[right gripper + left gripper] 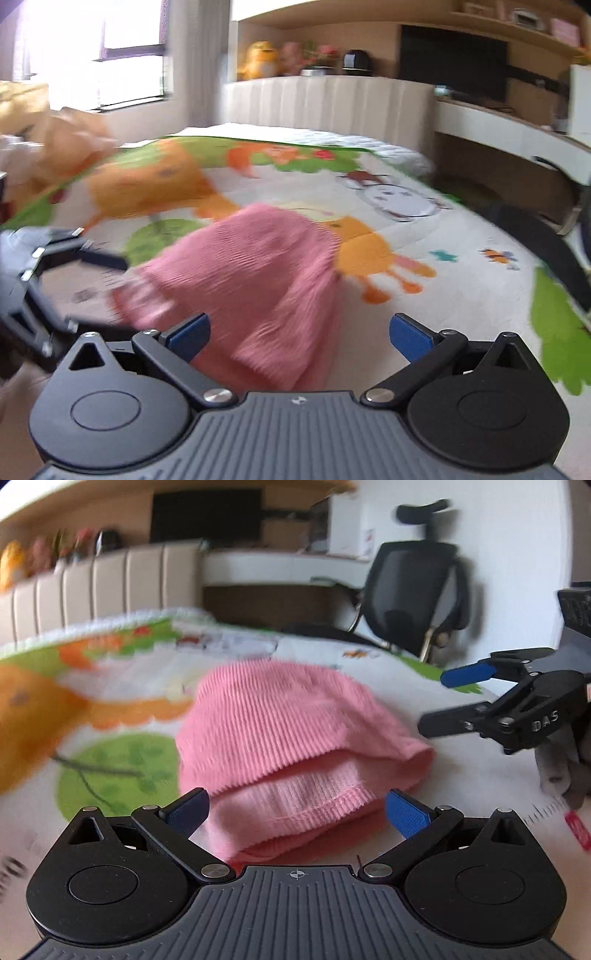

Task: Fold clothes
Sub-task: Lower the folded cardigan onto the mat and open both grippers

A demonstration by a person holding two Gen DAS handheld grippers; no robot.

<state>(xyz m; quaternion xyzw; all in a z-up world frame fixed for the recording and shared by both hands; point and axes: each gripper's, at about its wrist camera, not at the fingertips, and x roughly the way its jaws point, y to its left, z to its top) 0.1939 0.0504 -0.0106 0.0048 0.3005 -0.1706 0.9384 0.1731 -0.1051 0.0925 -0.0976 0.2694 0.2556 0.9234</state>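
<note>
The raised letters "DAS" stand on the black linkage body of the right hand-held gripper (448, 699), seen from the left wrist view. Just below that hand-held gripper, a small red tag (578, 829) carries white marks too blurred to read.

**Bedroom backdrop**

A cartoon-printed blanket (424, 236) covers the bed. Behind it stand a padded headboard (325, 99), a dark screen (452, 61) and a shelf of soft toys (260, 59) — a black office chair (410, 590) stands beside the bed.
</note>
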